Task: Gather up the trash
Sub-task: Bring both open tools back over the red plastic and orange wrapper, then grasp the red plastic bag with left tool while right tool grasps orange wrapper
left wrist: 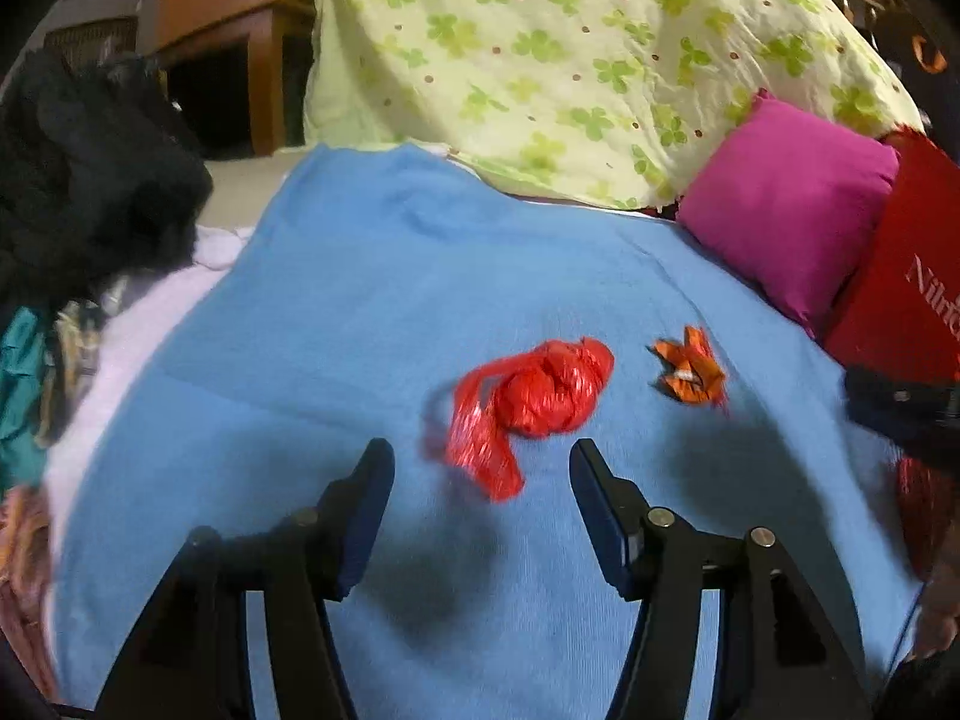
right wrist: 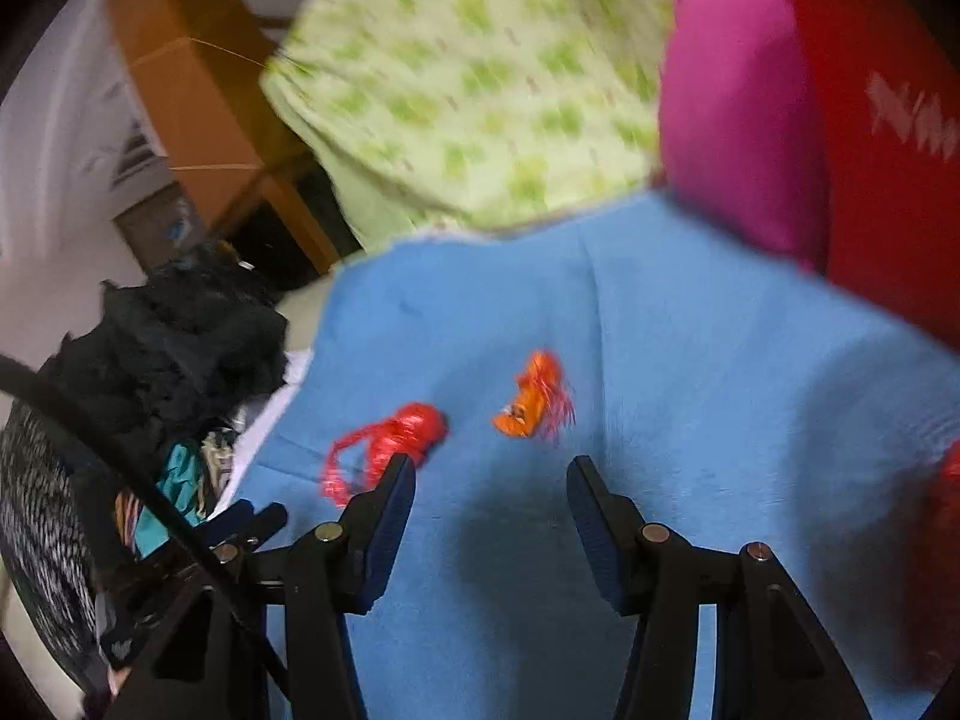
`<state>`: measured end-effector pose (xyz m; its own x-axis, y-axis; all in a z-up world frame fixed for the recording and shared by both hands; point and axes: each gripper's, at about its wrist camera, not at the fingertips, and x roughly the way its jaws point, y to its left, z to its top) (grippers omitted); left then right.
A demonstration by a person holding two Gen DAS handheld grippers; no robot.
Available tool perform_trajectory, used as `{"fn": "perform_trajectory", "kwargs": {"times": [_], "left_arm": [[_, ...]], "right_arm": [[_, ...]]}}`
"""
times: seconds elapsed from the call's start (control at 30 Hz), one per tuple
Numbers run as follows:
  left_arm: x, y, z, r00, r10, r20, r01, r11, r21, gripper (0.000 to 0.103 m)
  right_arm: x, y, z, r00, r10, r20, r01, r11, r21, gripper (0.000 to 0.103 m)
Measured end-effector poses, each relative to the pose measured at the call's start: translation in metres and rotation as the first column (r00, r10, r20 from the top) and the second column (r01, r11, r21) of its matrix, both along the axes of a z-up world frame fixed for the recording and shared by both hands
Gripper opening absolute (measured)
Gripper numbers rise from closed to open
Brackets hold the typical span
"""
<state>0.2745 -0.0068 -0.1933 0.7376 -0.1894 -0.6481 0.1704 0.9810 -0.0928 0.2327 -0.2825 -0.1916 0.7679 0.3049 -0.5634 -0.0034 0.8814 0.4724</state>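
You have two scraps on the blue blanket (left wrist: 360, 312), one red plastic bag (left wrist: 531, 399) and one orange wrapper (left wrist: 690, 369), with your left gripper (left wrist: 483, 465) and right gripper (right wrist: 492, 480) both spread wide and empty.

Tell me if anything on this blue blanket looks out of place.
Yes. Two bits of litter lie loose on the blue blanket: a crumpled red plastic bag and, apart to its right, a torn orange wrapper. Both grippers' jaws are open and touch neither.
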Motion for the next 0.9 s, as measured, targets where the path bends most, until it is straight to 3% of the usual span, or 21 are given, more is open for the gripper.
{"fn": "perform_trajectory", "kwargs": {"times": [0.27,0.4,0.53,0.6,0.67,0.77,0.9], "left_arm": [[0.053,-0.030,-0.017,0.996,-0.090,-0.012,0.090,0.996,0.009,0.064],[0.077,-0.042,-0.022,0.993,-0.116,-0.018,0.117,0.993,0.034,0.064],[0.092,-0.049,-0.036,0.987,-0.140,-0.078,0.143,0.989,0.036,0.064],[0.096,-0.050,-0.043,0.984,-0.149,-0.100,0.153,0.988,0.037,0.054],[0.098,-0.047,-0.046,0.983,-0.145,-0.109,0.148,0.989,0.017,0.052],[0.095,-0.042,-0.040,0.987,-0.130,-0.092,0.130,0.991,-0.012,0.047],[0.077,-0.042,-0.023,0.993,-0.112,-0.033,0.112,0.994,0.005,0.046]], "right_arm": [[0.086,-0.007,-0.033,0.995,-0.007,-0.096,0.011,0.999,0.039,0.055],[0.116,-0.002,-0.043,0.993,0.005,-0.120,-0.001,0.999,0.041,0.048],[0.142,0.005,-0.057,0.986,0.027,-0.167,-0.023,0.999,0.026,0.041],[0.147,0.009,-0.065,0.980,0.037,-0.195,-0.037,0.999,0.008,0.032],[0.147,0.011,-0.065,0.982,0.042,-0.184,-0.048,0.998,-0.027,0.028],[0.140,0.009,-0.057,0.986,0.044,-0.159,-0.046,0.999,-0.006,0.028],[0.120,0.014,-0.038,0.992,0.051,-0.113,-0.052,0.999,-0.005,0.027]]}}
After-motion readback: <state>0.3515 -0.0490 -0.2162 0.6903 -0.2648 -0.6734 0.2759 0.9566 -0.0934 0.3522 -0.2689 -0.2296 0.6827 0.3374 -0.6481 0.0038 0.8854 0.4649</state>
